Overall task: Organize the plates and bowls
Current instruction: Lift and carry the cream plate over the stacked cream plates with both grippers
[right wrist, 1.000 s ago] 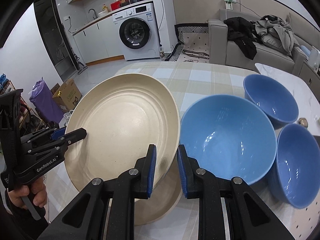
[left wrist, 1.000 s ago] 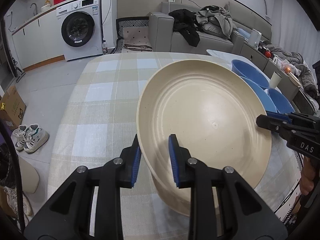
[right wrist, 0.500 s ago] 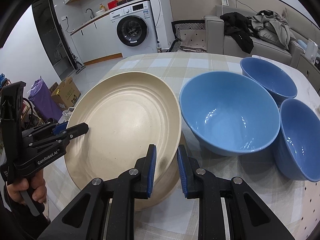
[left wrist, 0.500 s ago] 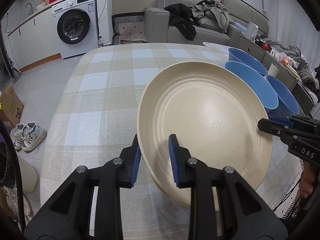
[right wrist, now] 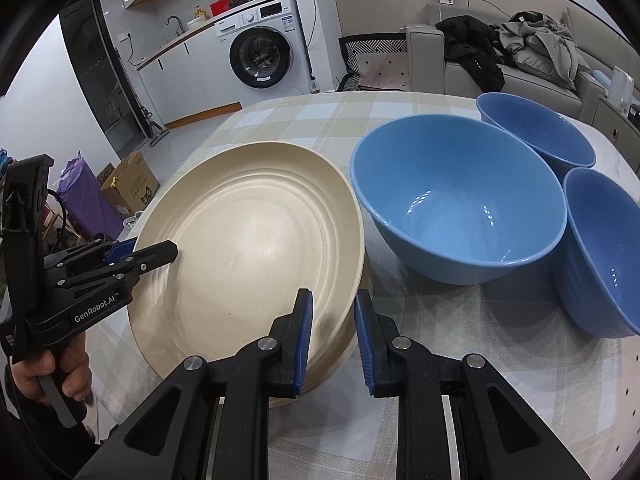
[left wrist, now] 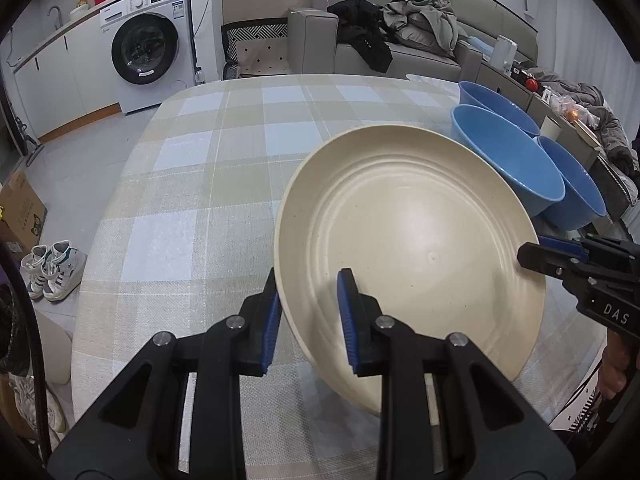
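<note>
A large cream plate hangs tilted just above the checked tablecloth. My left gripper is shut on its left rim, and it shows at the left in the right wrist view. My right gripper is shut on the opposite rim, and its tip shows at the right in the left wrist view. Under the held plate lies a second cream plate, only its edge showing. Three blue bowls stand close to the right: a big one, one behind it and one at the edge.
The table's left edge drops to a floor with shoes and a cardboard box. A washing machine and a grey sofa with clothes stand beyond the table. A white perforated board lies at the right.
Both grippers have come down with the plate, which now sits closer over the lower plate. The grips on the rim are unchanged.
</note>
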